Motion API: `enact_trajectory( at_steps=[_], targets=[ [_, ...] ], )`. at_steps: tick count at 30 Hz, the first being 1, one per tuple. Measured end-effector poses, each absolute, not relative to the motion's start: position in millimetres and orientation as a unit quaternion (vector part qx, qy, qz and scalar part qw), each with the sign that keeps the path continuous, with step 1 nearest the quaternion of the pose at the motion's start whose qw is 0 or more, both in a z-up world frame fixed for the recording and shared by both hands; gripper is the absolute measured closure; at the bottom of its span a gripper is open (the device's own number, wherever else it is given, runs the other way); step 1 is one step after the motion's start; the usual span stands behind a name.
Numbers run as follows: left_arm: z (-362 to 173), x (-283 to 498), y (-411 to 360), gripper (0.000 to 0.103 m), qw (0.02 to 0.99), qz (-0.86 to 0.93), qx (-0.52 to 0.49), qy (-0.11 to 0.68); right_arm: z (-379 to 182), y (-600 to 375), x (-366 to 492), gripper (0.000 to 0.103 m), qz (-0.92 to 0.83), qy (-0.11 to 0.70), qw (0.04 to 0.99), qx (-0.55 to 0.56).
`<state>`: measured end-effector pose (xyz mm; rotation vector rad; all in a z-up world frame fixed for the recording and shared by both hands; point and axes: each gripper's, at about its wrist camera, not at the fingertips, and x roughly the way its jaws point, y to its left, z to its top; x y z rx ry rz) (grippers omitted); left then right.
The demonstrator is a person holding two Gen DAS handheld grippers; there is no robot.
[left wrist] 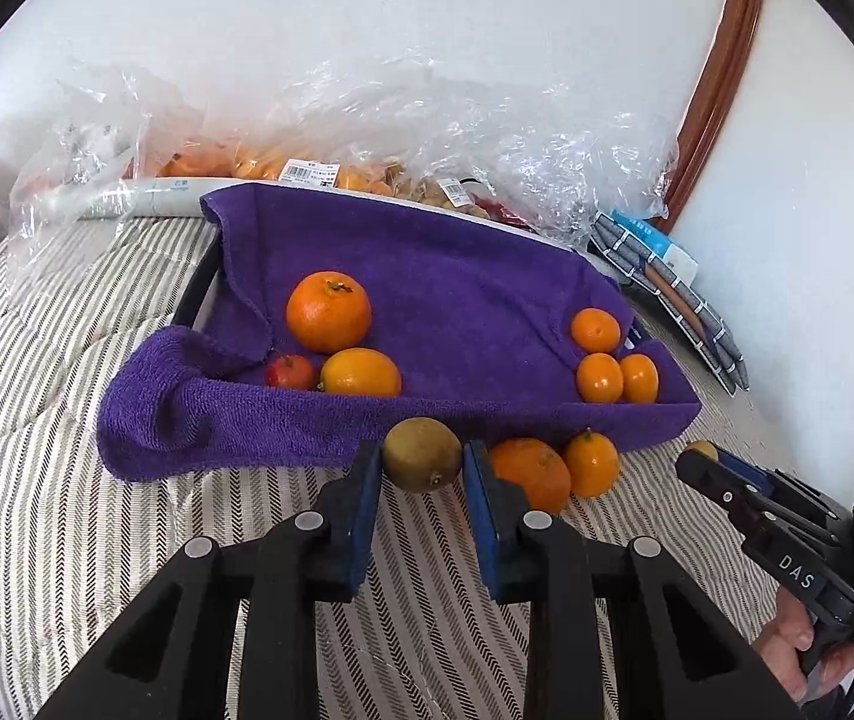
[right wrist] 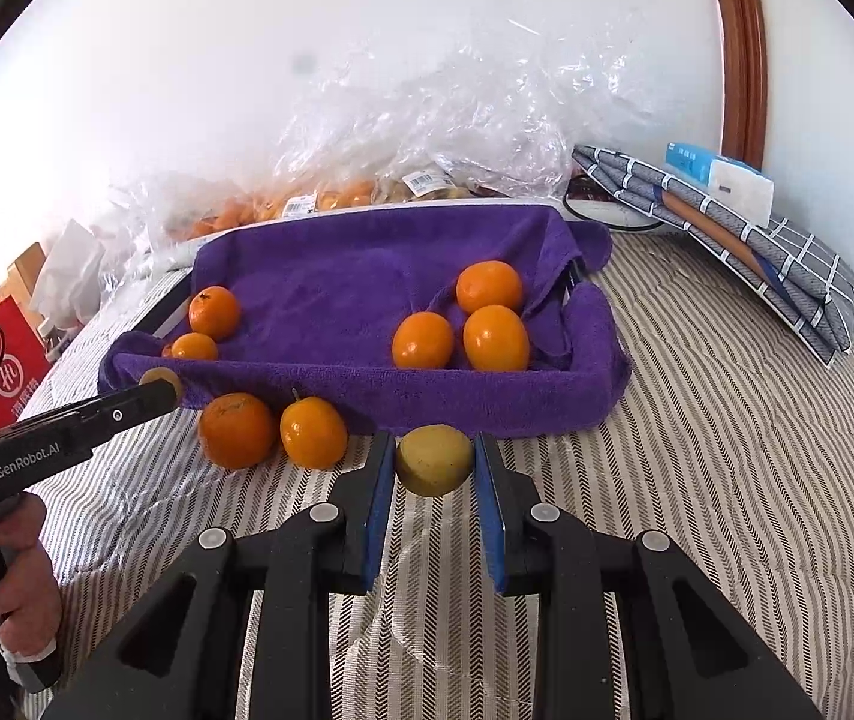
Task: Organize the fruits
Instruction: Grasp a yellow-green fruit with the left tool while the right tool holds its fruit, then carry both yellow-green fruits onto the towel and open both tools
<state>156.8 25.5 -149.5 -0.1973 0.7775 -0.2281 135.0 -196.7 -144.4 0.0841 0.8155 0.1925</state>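
Both hand-held grippers, left (left wrist: 421, 480) marked "GenRobot.AI", right (right wrist: 434, 468) "DAS", each pinch a yellow-green fruit (left wrist: 421, 453).

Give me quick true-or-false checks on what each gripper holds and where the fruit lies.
1. The left gripper grips a brownish-green round fruit. True.
2. The right gripper is empty. False: it grips a yellow round fruit.
3. Two orange citrus fruits lie on the striped bedcover, in front of the purple terry towel. True.
4. The small red fruit lies on the bedcover. False: it lies on the towel, beside two larger orange fruits.
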Motion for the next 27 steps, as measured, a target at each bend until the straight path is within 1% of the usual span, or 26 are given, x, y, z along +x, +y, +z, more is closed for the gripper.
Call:
enact_trajectory(
  at_steps=[16, 27],
  targets=[
    [-134, 145, 26, 0.077, 0.935, -0.1, -0.088, 0.329, -140, -199, 130, 0.077, 0.101, 0.377, 0.919, 0.048],
    [-124, 142, 43, 0.077, 0.942, -0.072, -0.119, 0.305, -134, -205, 124, 0.077, 0.093, 0.355, 0.929, 0.057]
  ],
)
